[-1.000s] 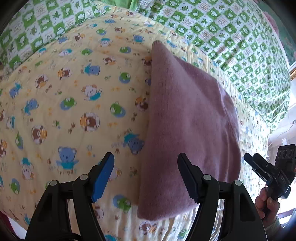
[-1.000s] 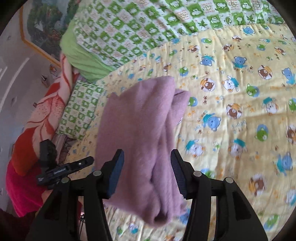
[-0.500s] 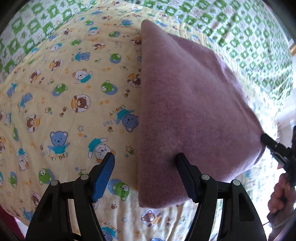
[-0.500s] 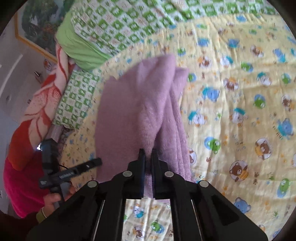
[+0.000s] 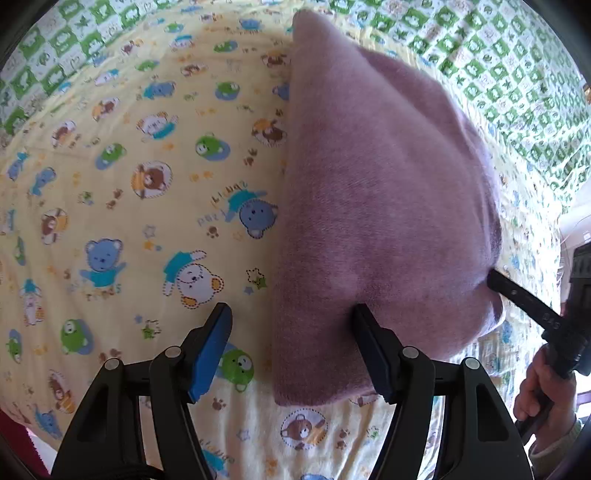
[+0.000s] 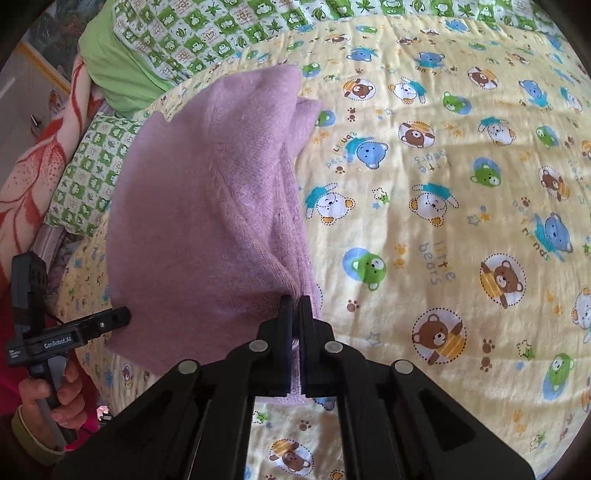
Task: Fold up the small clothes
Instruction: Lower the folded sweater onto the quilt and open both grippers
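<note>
R gripper (image 6: 294, 301) just snapped closed, now pinching near edge of purple knit garment (image 6: 207, 221); a sec ago its fingers straddled it w/o contact. Means I've got hold, fold/lift can start. L gripper (image 5: 291, 345) fingers spread, straddling garment's near-left edge, not clamped yet; barely narrowed. Garment lies folded on bear-print quilt (image 6: 443, 184), near green checked blanket (image 6: 207, 26). No containers in view.

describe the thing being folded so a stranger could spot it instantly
Find the yellow quilt printed with cartoon bears, bordered by green checked fabric. On its left side lies a folded mauve knit garment. It is the only plain, unpatterned fabric there.
</note>
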A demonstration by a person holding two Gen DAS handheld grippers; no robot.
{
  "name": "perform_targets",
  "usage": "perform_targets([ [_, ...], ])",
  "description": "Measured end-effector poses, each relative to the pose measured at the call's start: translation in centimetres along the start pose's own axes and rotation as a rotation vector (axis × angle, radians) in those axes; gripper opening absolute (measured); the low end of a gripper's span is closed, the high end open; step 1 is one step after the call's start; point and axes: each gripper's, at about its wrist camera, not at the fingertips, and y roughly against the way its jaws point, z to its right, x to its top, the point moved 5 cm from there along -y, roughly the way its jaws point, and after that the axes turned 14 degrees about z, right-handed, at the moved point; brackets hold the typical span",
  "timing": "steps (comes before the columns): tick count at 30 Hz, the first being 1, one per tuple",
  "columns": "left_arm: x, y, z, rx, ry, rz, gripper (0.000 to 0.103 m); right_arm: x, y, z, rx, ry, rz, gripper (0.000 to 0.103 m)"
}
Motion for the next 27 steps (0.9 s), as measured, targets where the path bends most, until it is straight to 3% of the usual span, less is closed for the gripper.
perform_targets([
  [8, 4.2, 3.7, 1.4, -0.016, -0.027, 0.156, 0.067, 3.7, 4.8, -4.4, 0.077, 0.065, 0.16, 0.005],
  [10, 5.1, 3.2, 1.6, -0.015, -0.035, 0.154, 0.067, 4.4, 4.3, -5.7, 0.12, 0.062, 0.157, 0.005],
  [13, 6.1, 1.6, 1.3, 0.054, -0.044, 0.144, 0.065, 4.7, 2.4, -6.9, 0.126, 0.079, 0.142, 0.005],
  [16, 5.8, -0.4, 0.5, 0.076, 0.006, 0.106, 0.067, 4.7, -0.1, -6.1, 0.081, 0.061, 0.104, 0.005],
  [18, 5.8, -1.5, 0.5, 0.09, 0.0, 0.082, 0.068, 4.3, -2.1, -4.5, 0.015, 0.045, 0.056, 0.002],
  [20, 5.8, -1.8, 0.9, 0.1, -0.02, 0.082, 0.068, 3.9, -3.4, -3.3, 0.005, 0.012, 0.029, 0.0],
  [27, 5.1, 0.2, 0.9, 0.067, -0.002, 0.101, 0.067, 3.8, -1.8, -3.0, 0.043, -0.021, 0.062, 0.0],
])
